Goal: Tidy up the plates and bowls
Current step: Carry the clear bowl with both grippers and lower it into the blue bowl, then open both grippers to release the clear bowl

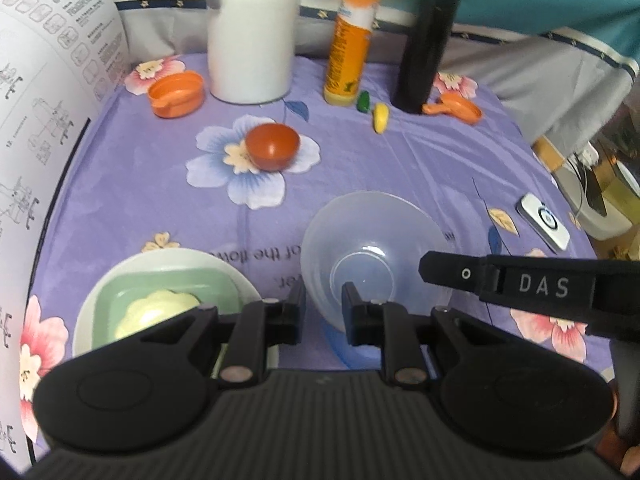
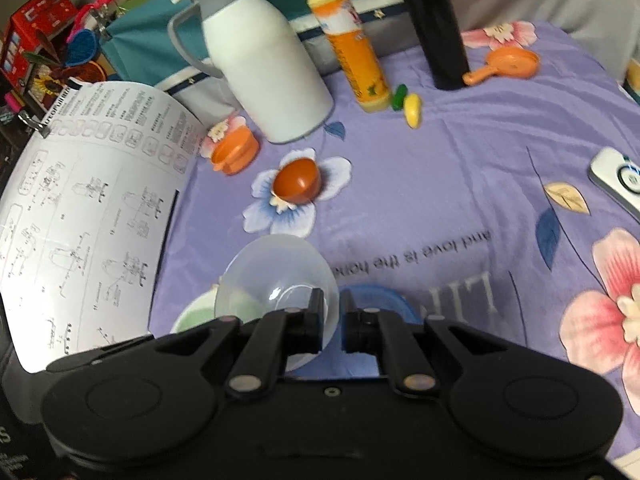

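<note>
Both my grippers clamp clear bowl (image 1: 372,240): L gripper (image 1: 323,308) on near rim, R gripper (image 2: 331,322) on opposite rim. Bowl held above cloth (image 1: 400,160), beside stacked plates (image 1: 120,280).

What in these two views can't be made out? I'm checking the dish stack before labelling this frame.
- Left wrist view: the near side of the green square dish and the pale item in it are hidden by the left hand-held gripper.
- Right wrist view: the blue dish is mostly hidden by the right hand-held gripper; its shape is unclear.
- Right wrist view: the clear bowl blurs the stack behind it.
</note>
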Motion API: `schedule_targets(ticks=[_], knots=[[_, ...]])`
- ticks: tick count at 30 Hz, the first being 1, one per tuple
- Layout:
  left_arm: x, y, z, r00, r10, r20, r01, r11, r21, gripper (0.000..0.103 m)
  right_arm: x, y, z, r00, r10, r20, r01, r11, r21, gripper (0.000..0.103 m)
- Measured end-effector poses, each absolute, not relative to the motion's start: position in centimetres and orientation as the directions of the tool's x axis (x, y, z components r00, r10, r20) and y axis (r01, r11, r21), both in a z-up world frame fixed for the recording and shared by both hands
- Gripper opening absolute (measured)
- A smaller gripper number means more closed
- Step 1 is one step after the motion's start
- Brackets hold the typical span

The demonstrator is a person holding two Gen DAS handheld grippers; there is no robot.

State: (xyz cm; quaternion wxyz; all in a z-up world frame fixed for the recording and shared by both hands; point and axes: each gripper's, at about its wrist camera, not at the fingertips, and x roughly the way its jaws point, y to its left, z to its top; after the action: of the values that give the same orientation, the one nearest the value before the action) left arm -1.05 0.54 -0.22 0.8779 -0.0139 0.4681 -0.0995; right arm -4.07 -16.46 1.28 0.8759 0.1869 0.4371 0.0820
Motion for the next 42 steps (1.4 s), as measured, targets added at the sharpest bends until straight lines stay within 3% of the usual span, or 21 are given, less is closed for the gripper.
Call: schedule_targets(ticks=[19, 32, 34, 36, 38, 40, 42], knots=[[-0.7, -2.1, -3.1, 0.456, -0.199, -0.868, 0.231, 0.968, -0.1, 0.02, -4.8, -18.6, -1.7, 0.548, 0.289, -0.785, 0.091, 0.912, 0.399, 0.01], [-0.3, -2.4, -4.0, 0.441, -0.204, -0.874, 0.244, 0.964, -0.102, 0.03, -4.2, -18.3, -2.4, 0.535, 0.284, -0.795, 0.097, 0.915, 0.392, 0.012], [-0.4, -2.5, -3.9, 0.445, -0.217, -0.869, 0.255, 0.961, -0.11, 0.04, -4.2, -18.3, -2.4, 0.539, 0.293, -0.79, 0.095, 0.91, 0.402, 0.018], [-0.7, -2.7, -3.4, 0.471, -0.209, -0.857, 0.258, 0.962, -0.093, 0.074, -4.2, -18.3, -2.0, 0.555, 0.271, -0.786, 0.097, 0.918, 0.385, 0.056], [-1.2, -2.8, -2.7, 0.523, -0.182, -0.833, 0.264, 0.964, -0.045, 0.083, -4.4, -18.2, -1.4, 0.578, 0.255, -0.775, 0.088, 0.925, 0.369, 0.072], [-1.4, -2.8, -2.1, 0.549, -0.177, -0.817, 0.269, 0.963, -0.028, 0.088, -4.4, -18.2, -1.0, 0.594, 0.254, -0.764, 0.08, 0.925, 0.37, 0.077], [-1.5, -2.6, -1.7, 0.562, -0.181, -0.807, 0.265, 0.964, -0.032, 0.101, -4.4, -18.2, -0.7, 0.605, 0.242, -0.759, 0.083, 0.929, 0.362, 0.091]])
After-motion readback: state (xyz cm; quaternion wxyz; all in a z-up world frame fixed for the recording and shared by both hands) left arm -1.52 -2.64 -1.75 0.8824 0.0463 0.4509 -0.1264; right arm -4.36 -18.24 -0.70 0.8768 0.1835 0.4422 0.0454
